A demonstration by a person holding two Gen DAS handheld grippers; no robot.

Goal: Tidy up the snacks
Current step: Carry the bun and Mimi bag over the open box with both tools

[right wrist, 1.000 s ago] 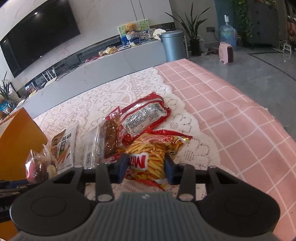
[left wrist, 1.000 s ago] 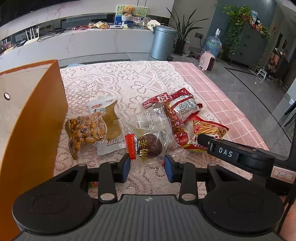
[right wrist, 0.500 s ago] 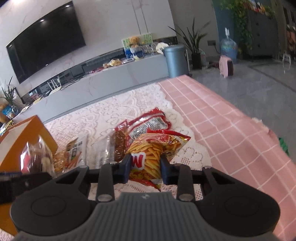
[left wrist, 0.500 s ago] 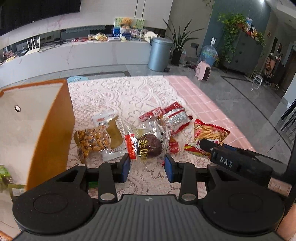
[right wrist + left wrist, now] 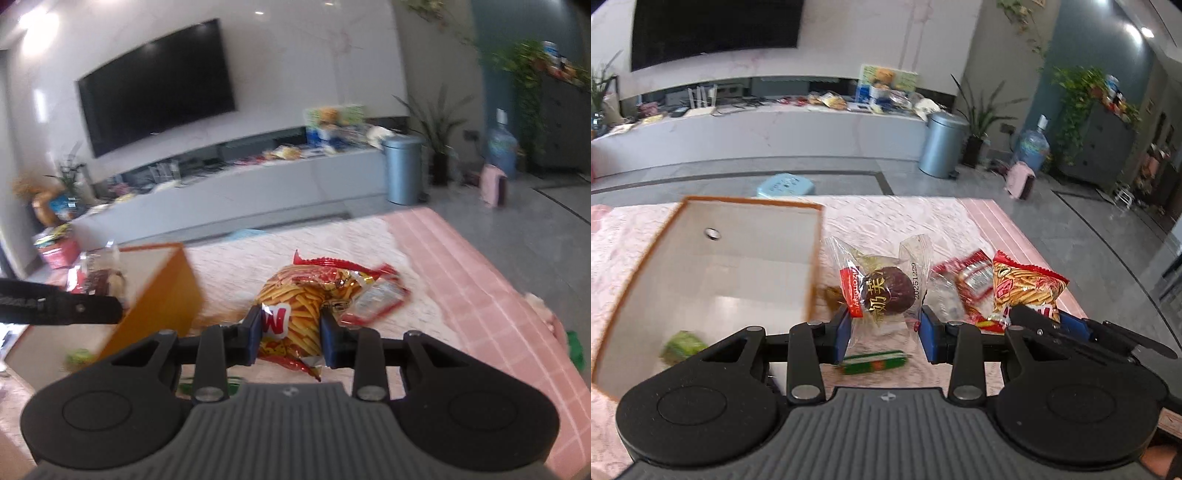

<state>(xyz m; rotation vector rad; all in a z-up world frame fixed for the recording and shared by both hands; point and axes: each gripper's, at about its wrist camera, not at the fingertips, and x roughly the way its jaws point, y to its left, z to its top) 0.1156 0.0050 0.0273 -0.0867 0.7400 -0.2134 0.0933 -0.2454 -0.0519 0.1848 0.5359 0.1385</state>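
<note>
My left gripper (image 5: 884,334) is shut on a clear packet holding a dark round cake (image 5: 886,291) and holds it in the air beside the orange box (image 5: 713,266). The box is open, white inside, with a green snack (image 5: 681,349) at its bottom. My right gripper (image 5: 290,339) is shut on a red and yellow bag of potato sticks (image 5: 303,306), lifted off the table; the bag also shows in the left wrist view (image 5: 1023,291). A red and silver packet (image 5: 971,284) lies on the lace tablecloth (image 5: 280,240).
A green and red stick packet (image 5: 873,362) lies below my left gripper. The orange box (image 5: 162,299) stands left of the right gripper. The pink checked cloth (image 5: 480,295) covers the table's right side to its edge. A grey bin (image 5: 402,170) stands on the floor beyond.
Both grippers have risen with their packets. The left one moved left toward the box, whose inside now shows. The right gripper closed on the potato sticks and lifted them.
</note>
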